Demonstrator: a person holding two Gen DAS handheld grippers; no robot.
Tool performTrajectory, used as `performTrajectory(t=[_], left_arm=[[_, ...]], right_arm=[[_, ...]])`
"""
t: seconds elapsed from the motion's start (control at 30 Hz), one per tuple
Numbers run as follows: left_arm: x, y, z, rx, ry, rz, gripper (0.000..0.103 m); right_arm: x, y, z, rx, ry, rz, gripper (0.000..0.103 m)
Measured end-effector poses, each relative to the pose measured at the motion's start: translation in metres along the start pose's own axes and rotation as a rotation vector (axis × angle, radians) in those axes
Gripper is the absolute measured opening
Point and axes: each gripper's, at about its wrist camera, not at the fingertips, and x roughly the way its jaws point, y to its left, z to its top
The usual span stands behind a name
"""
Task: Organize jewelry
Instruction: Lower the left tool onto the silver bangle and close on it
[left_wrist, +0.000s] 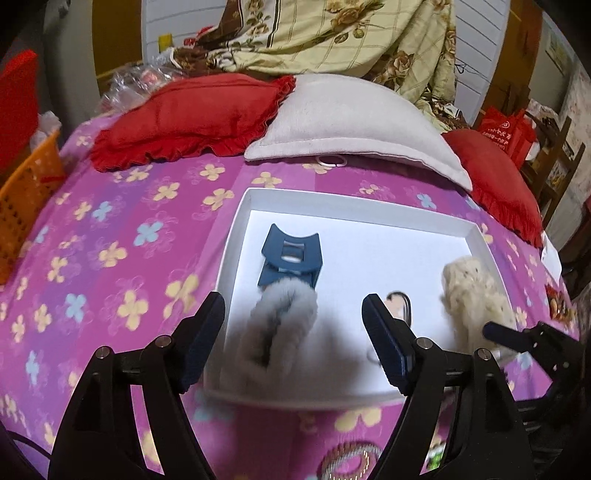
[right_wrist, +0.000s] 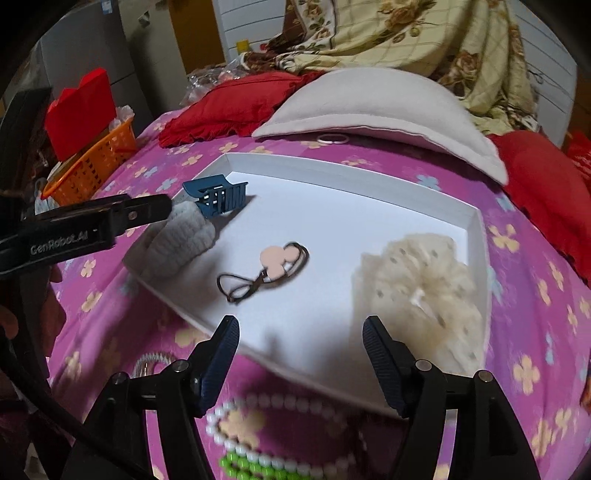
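L gripper (left_wrist: 293, 339) & R gripper (right_wrist: 299, 358) both spread, empty. Next: bead necklace (right_wrist: 280, 402) near tray (right_wrist: 332, 166) — light, slippery, floppy; pinch strand mid-loop.

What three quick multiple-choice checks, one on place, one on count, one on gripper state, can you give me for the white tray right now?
1. Where does the blue hair claw lie?
A. In the tray's far left corner
B. In the orange basket
C. On the grey pillow

2. How many items lie in the white tray?
A. Two
B. Four
C. Six

3. How does the left gripper stand?
A. Shut on the claw
B. Open, holding nothing
C. Shut on the cream scrunchie

Answers:
1 A: the claw sits by the far left walls, beside the grey fuzzy scrunchie.
2 B: claw, grey scrunchie, cream scrunchie and the hair tie with a pink charm.
3 B: its pads stand wide apart, pressing on nothing.
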Motion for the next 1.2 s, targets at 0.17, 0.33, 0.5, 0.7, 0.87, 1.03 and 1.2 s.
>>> performTrajectory(t=[0.17,0.33,0.5,0.7,0.87,1.03,1.2], left_arm=[[-0.027,-0.008,-0.016,0.055,-0.046,0.029,0.077],[-0.047,-0.015,-0.032,0.082,-0.074,0.026,0.077],[-0.064,-0.021,-0.050,0.101,-0.089,0.015,0.077],[-0.076,-0.015,-0.074,0.063,-0.053,-0.031,0.077],[-0.078,-0.012,-0.098,0.061,-0.010,-0.061,0.077],[-0.072,-0.009,-0.122,0.069,0.049,-0.086,0.077],[-0.066,0.003,-0.137,0.032,0.097,-0.114,0.077]], right_arm=[[-0.022,-0.003,-0.019,0.025,-0.029,-0.051,0.068],[-0.040,-0.004,-0.035,0.025,-0.058,-0.078,0.075],[-0.058,0.001,-0.052,-0.020,-0.072,-0.118,0.075],[-0.076,-0.006,-0.080,-0.005,-0.071,-0.116,0.075],[-0.078,-0.019,-0.106,0.027,-0.033,-0.125,0.075],[-0.081,-0.041,-0.122,0.084,-0.015,-0.121,0.075],[-0.081,-0.057,-0.125,0.127,-0.013,-0.085,0.075]])
